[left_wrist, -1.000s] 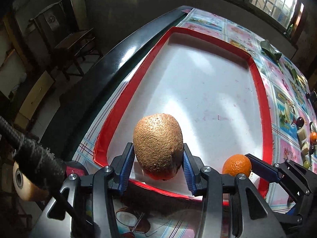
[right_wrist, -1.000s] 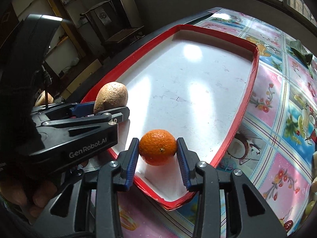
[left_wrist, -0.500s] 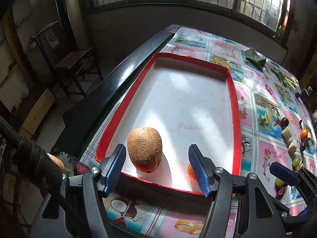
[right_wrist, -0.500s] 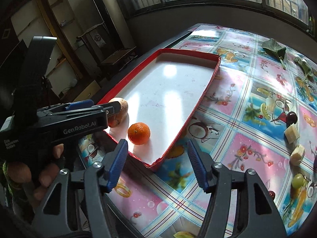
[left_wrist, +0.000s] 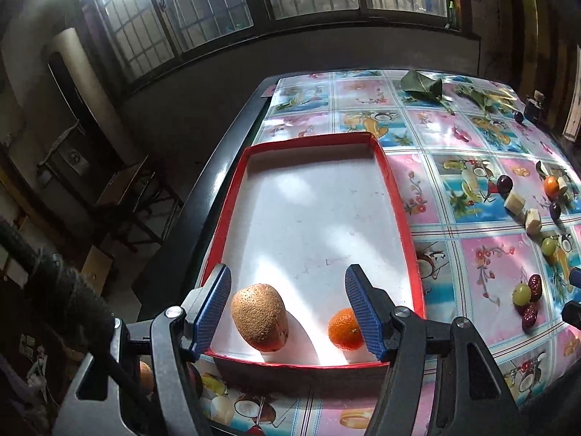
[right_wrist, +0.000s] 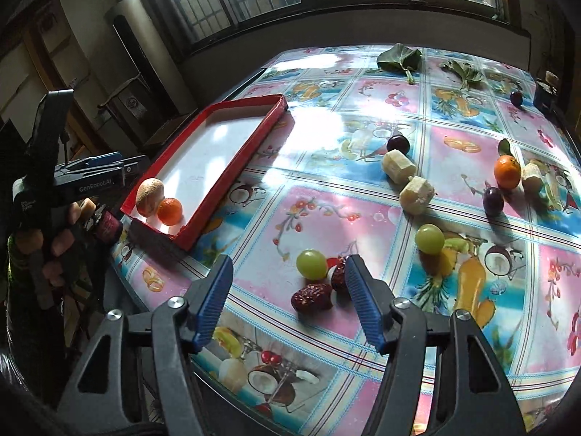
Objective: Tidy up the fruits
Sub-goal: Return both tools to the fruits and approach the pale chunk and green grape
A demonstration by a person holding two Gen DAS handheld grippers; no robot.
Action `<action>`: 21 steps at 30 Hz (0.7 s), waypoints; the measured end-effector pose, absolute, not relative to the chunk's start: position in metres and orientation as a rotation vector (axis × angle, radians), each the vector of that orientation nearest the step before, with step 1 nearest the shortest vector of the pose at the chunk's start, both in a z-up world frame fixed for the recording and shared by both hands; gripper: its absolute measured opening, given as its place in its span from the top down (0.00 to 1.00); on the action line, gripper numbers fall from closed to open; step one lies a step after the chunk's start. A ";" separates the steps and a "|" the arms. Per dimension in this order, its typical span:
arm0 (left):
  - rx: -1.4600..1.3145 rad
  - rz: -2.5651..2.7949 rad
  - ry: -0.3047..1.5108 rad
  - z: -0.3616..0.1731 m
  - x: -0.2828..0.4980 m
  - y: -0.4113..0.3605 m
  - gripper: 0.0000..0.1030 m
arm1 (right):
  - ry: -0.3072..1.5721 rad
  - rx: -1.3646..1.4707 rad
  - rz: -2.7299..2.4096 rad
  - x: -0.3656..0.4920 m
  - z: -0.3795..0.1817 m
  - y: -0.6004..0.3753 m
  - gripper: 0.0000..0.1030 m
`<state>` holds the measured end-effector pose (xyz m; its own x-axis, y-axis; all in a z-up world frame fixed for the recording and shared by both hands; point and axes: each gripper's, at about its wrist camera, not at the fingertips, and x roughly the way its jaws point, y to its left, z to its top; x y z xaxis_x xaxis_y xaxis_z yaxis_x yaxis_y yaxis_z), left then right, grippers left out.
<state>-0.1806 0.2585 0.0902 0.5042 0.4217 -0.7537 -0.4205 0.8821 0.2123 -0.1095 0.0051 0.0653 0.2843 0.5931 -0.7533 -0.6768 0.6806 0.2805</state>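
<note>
A brown kiwi [left_wrist: 259, 321] and a small orange [left_wrist: 345, 328] lie in the near end of the red-rimmed white tray [left_wrist: 397, 196]; both also show in the right wrist view, the kiwi [right_wrist: 149, 196] beside the orange [right_wrist: 170, 211]. My left gripper [left_wrist: 288, 312] is open and empty, raised above and behind them. My right gripper [right_wrist: 287, 299] is open and empty above the tablecloth, near two red dates [right_wrist: 312, 296] and a green grape [right_wrist: 311, 263].
Loose on the tablecloth lie another green grape [right_wrist: 429, 238], cut sugarcane pieces [right_wrist: 417, 189], dark plums [right_wrist: 493, 196], a second orange [right_wrist: 507, 170] and green leaves [right_wrist: 397, 58]. The table's dark edge [left_wrist: 232, 134] runs along the tray's left side.
Both grippers let go of their fruit and opened. Both pulled up and back from the tray. The right one swung right over the loose fruit.
</note>
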 end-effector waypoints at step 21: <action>-0.155 0.208 0.943 0.061 -0.166 0.147 0.36 | 0.976 0.008 0.698 -0.092 0.039 -0.075 0.37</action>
